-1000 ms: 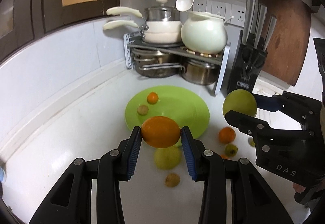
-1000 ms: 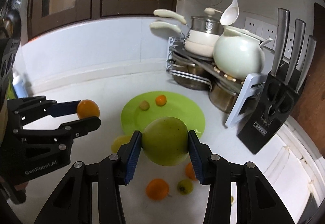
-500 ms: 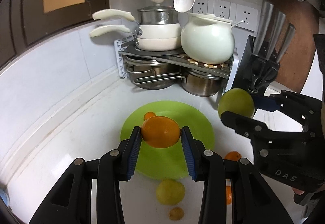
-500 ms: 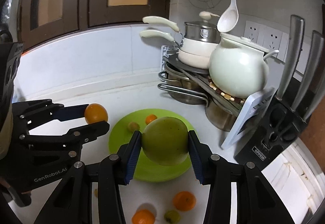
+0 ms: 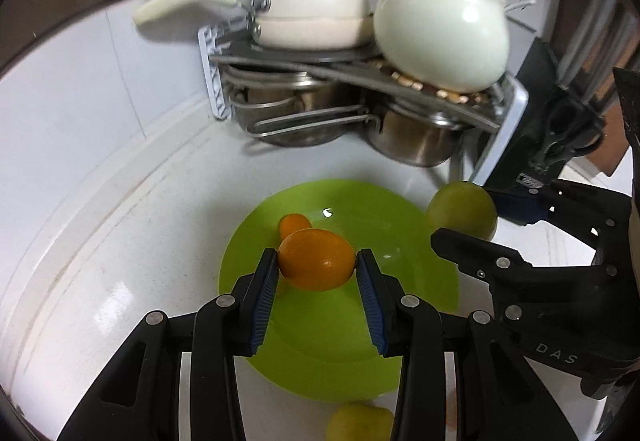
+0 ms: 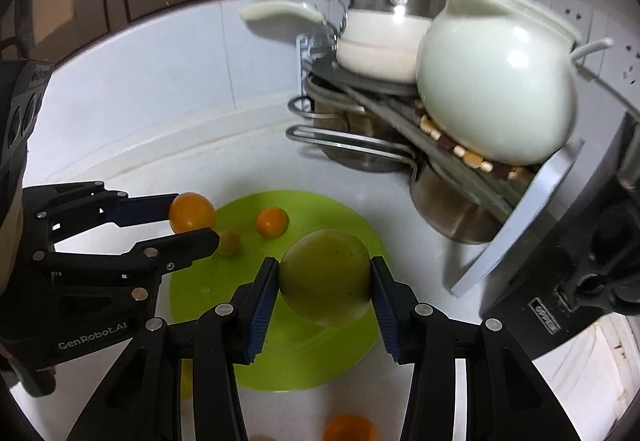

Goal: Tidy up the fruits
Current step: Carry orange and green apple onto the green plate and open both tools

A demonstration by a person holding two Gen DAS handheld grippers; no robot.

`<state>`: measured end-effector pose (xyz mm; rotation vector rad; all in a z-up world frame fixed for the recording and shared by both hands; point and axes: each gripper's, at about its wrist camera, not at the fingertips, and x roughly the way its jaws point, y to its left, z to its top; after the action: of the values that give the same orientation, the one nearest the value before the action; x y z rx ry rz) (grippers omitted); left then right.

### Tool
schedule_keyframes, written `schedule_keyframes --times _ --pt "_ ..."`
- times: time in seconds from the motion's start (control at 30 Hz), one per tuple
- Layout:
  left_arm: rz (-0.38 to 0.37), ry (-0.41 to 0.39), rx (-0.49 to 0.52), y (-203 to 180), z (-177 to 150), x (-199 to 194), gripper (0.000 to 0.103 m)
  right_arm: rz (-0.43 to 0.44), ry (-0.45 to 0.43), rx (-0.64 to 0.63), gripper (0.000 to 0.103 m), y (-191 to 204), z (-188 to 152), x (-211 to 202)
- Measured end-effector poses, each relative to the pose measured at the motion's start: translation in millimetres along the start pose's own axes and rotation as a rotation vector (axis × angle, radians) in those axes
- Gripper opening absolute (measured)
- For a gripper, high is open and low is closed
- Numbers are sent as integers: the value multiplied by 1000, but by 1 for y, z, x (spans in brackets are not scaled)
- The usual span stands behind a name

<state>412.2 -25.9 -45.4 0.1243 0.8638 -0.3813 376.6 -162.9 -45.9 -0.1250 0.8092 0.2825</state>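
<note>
Orange (image 5: pixel 316 259) clamped in left claw (image 5: pixel 316 269), green fruit (image 6: pixel 324 277) clamped in right claw (image 6: pixel 325 281), both hanging over the green plate (image 5: pixel 340 353). Could easily roll off that shallow plate if let go from up here, or knock the small orange (image 6: pixel 272 223) and yellowish fruit (image 6: pixel 229 242) already on it. More loose fruit on the white surface (image 5: pixel 132 225) nearest the cameras. Further back: pot rack (image 5: pixel 360 113), white kettle (image 6: pixel 496 93), knife block (image 6: pixel 568 257), tiled wall.

Both wrist views look steeply down, sharing the green plate (image 5: pixel 420 321).
</note>
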Motion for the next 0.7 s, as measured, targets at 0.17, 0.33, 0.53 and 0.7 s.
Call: schedule_keyframes --times 0.17,0.33,0.53,0.7 --pt "-6 46 3 5 2 20 40 14 44 6 46 -5 0 21" --pt "-6 76 13 6 2 31 40 31 76 20 46 -9 -1 37" --pt "-12 120 21 9 2 43 40 33 112 37 46 -13 -5 53" --pt "-15 146 22 10 1 52 40 33 126 29 46 -12 -7 57"
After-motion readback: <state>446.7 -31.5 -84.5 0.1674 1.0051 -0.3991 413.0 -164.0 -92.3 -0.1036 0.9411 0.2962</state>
